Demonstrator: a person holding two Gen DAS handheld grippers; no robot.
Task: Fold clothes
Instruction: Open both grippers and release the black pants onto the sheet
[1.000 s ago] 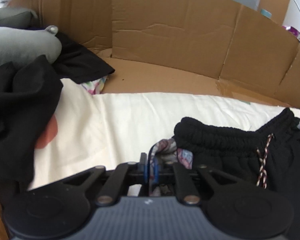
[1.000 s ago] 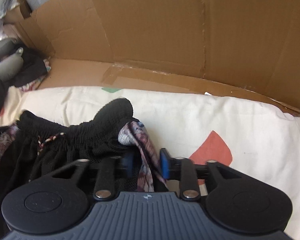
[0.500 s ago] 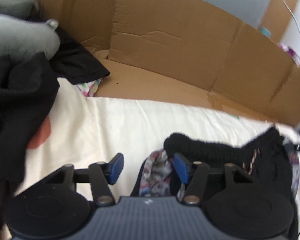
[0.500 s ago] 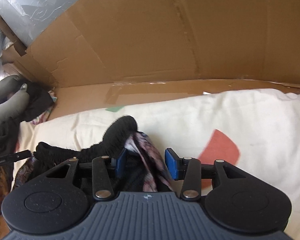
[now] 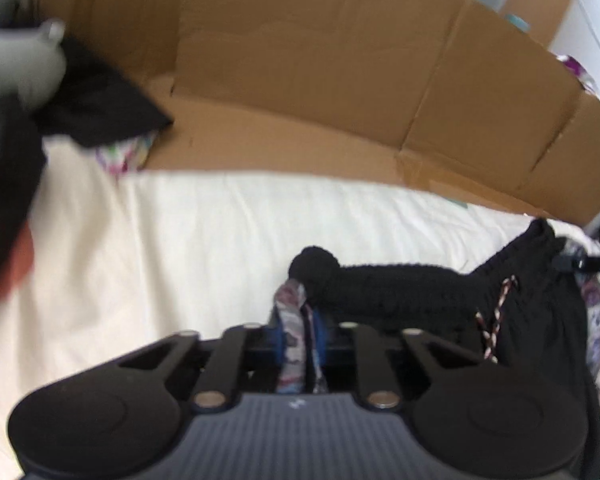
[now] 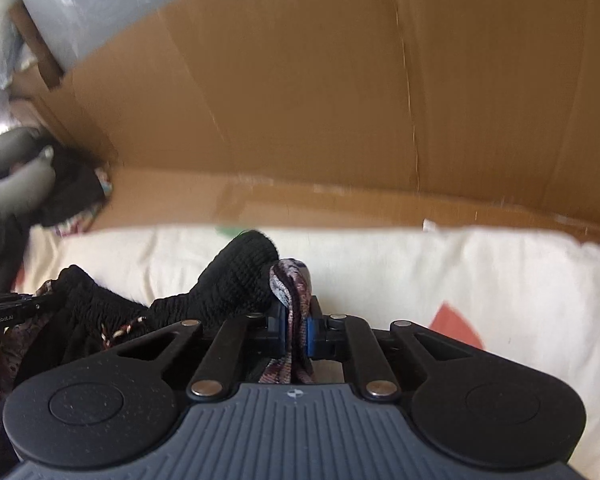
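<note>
Both grippers are clamped onto the same garment now. The left gripper (image 5: pixel 300 336) has just closed, its blue pads pinching a fold of patterned fabric at one end of the black shorts (image 5: pixel 400 284), right beside the elastic waistband. The right gripper (image 6: pixel 296 328) has just closed too, gripping the patterned lining at the other end of that waistband. The shorts (image 6: pixel 228 280) hang stretched between the two tools, just above the cream sheet (image 5: pixel 220 224), with the braided drawstring (image 5: pixel 496 320) dangling near the middle. Cardboard walls (image 6: pixel 300 100) stand behind the sheet. Off to the left sits a heap of dark clothes (image 5: pixel 96 104), apart from the shorts.
</note>
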